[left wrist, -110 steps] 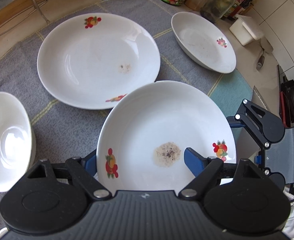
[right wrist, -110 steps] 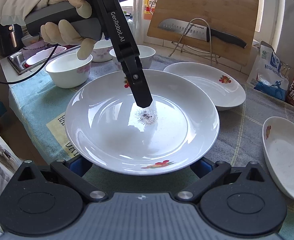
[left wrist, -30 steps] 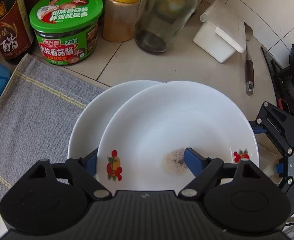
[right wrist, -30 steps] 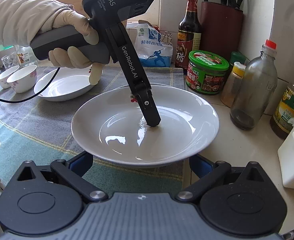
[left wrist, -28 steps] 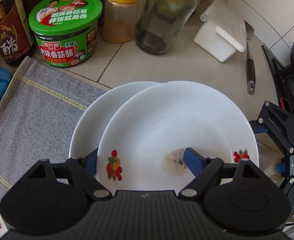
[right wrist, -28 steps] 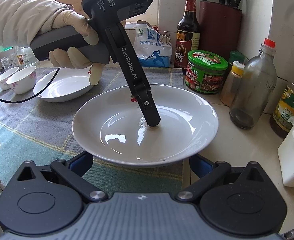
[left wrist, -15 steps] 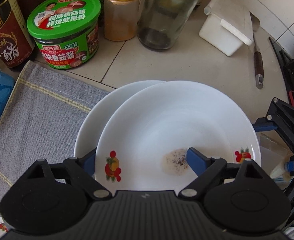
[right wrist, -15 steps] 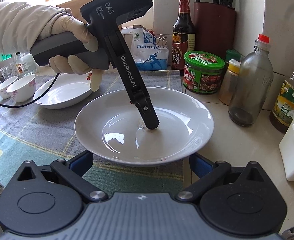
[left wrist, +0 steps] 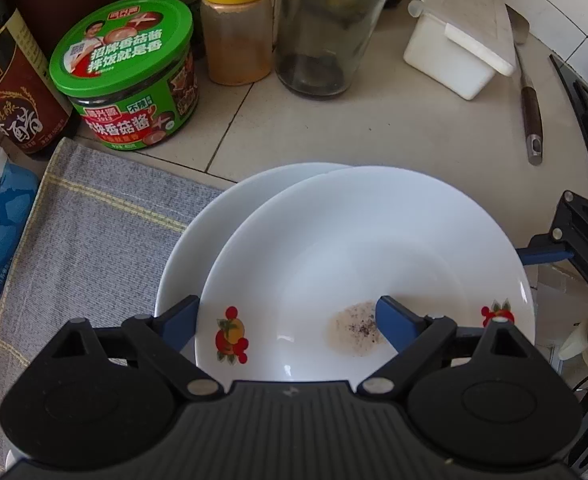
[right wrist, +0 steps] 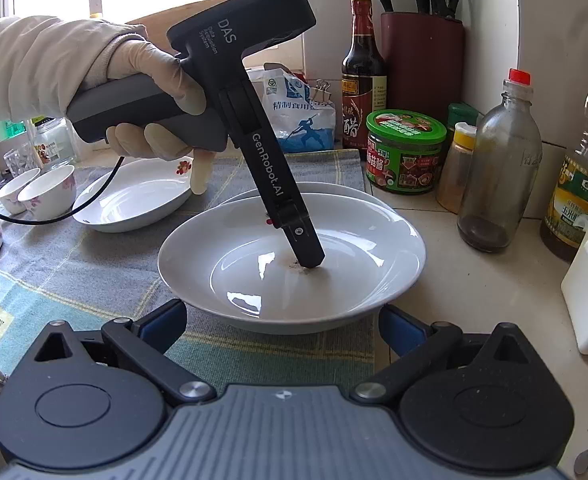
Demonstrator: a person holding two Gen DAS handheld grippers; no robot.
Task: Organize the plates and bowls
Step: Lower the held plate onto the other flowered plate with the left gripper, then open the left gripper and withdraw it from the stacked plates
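My left gripper point(left wrist: 283, 320) is shut on the rim of a white plate point(left wrist: 366, 240) with fruit prints and a crumb stain. One finger lies inside the plate, the other under its rim. The plate sits low over a second white plate point(left wrist: 197, 248) at the cloth's edge, overlapping it; I cannot tell if they touch. In the right wrist view the held plate point(right wrist: 354, 280) shows with the left gripper's finger point(right wrist: 308, 246) in it. My right gripper point(right wrist: 281, 326) is open and empty, just in front of the plate.
A green-lidded jar point(left wrist: 125, 72), a dark sauce bottle point(left wrist: 9, 100), a spice jar point(left wrist: 235, 24) and a glass bottle point(left wrist: 322, 28) stand behind the plates. A white box point(left wrist: 458, 36) lies right. Another plate point(right wrist: 133, 196) and small bowls point(right wrist: 47, 192) sit left.
The left gripper has brought its plate from the cloth's middle to over the far plate and lowered it. The right gripper has backed off slightly from the plate's rim.
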